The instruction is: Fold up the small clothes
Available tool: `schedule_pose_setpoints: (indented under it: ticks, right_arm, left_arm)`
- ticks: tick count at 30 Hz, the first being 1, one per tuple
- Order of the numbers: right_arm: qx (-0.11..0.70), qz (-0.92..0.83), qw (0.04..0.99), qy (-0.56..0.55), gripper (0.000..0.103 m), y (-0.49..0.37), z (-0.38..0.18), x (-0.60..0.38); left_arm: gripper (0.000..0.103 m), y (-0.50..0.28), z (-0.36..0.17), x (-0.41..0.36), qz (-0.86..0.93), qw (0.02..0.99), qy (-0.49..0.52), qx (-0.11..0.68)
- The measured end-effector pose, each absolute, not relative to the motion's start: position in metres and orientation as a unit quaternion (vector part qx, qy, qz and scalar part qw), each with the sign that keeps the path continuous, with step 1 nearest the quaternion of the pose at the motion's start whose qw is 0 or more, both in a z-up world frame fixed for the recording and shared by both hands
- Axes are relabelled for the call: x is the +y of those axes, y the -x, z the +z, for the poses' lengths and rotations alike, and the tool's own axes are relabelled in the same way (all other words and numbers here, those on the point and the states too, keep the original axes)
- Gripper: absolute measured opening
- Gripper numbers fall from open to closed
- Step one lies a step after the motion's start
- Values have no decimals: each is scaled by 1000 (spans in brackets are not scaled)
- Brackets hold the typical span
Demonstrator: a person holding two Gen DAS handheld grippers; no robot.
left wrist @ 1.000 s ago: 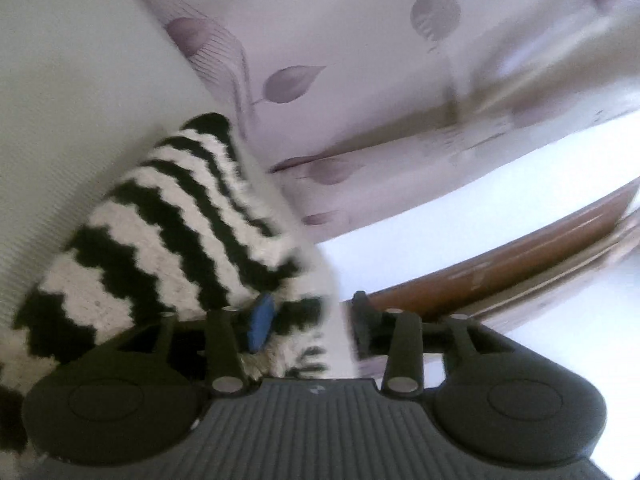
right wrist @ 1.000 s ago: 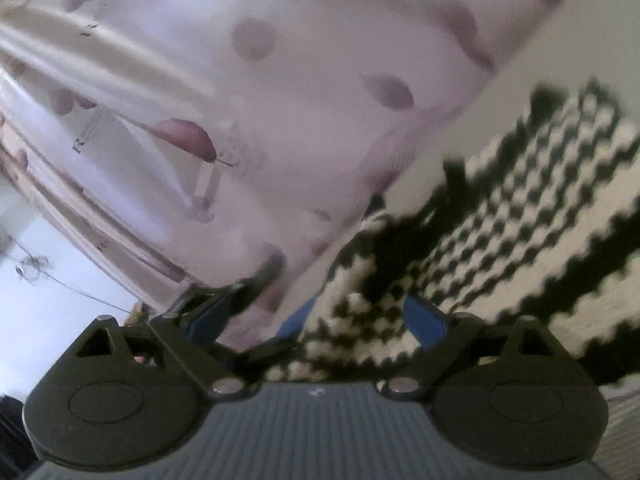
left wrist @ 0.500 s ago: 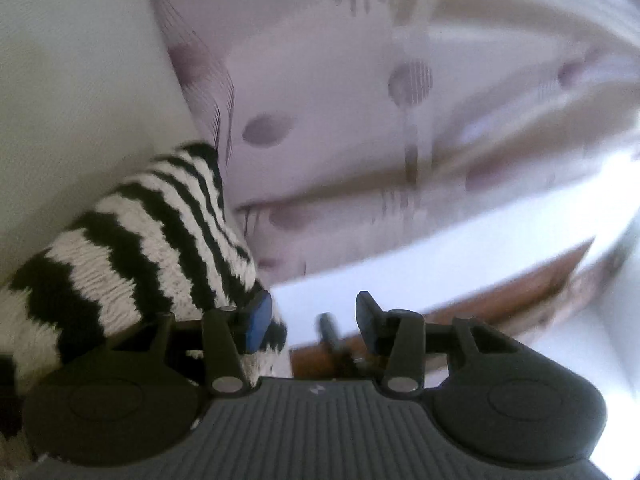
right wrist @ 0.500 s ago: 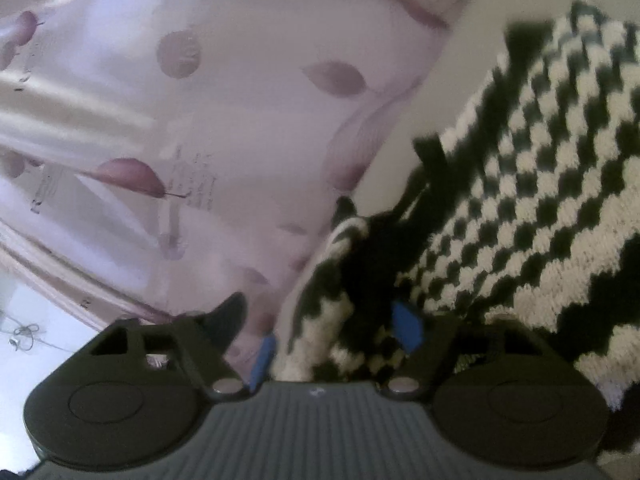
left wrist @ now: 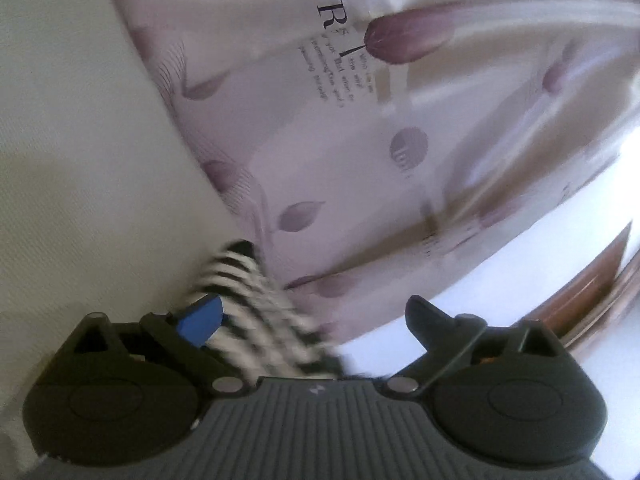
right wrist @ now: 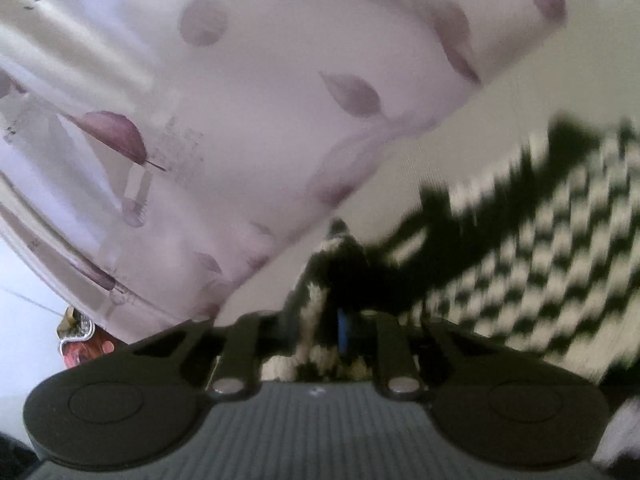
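Observation:
A black-and-white zigzag knit garment (right wrist: 540,216) lies on a pale textured surface (left wrist: 72,152). In the right wrist view my right gripper (right wrist: 340,320) is shut on a bunched edge of the knit, with the jaws drawn close together and fabric between them. In the left wrist view my left gripper (left wrist: 312,316) is open. A blurred strip of the knit (left wrist: 248,304) lies between its jaws next to the blue left pad (left wrist: 200,318); the jaws stand wide apart.
A pale curtain with purple leaf prints (left wrist: 380,128) hangs just beyond the surface's edge; it also fills the right wrist view (right wrist: 240,100). A brown wooden edge (left wrist: 592,276) shows at the right. A small reddish object (right wrist: 80,340) sits low left.
My left gripper opened wide and pulled away, so less of the knit shows. My right gripper closed from open onto the knit's bunched edge.

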State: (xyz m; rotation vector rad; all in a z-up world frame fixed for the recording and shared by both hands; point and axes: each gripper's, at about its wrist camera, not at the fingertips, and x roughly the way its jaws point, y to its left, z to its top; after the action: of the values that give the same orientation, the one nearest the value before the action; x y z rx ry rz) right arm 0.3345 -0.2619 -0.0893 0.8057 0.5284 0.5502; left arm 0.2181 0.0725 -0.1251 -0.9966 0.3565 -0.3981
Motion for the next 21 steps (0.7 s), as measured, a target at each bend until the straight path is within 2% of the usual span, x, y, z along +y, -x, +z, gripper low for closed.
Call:
schedule_pose_setpoints:
  ticks: [5, 8, 15, 21]
  right_arm:
    - [223, 235, 880, -347, 17, -336, -59, -317]
    - [235, 214, 894, -315, 17, -346, -56, -347]
    - [285, 157, 912, -251, 17, -369, -94, -391]
    - [267, 150, 918, -252, 17, -365, -107, -399]
  left_arm:
    - [96, -212, -135, 74, -179, 868, 418, 200]
    - [96, -214, -141, 61, -194, 872, 397, 211]
    - [101, -221, -135, 12, -244, 886, 331, 213]
    - [101, -229, -133, -7, -257, 898, 296, 200]
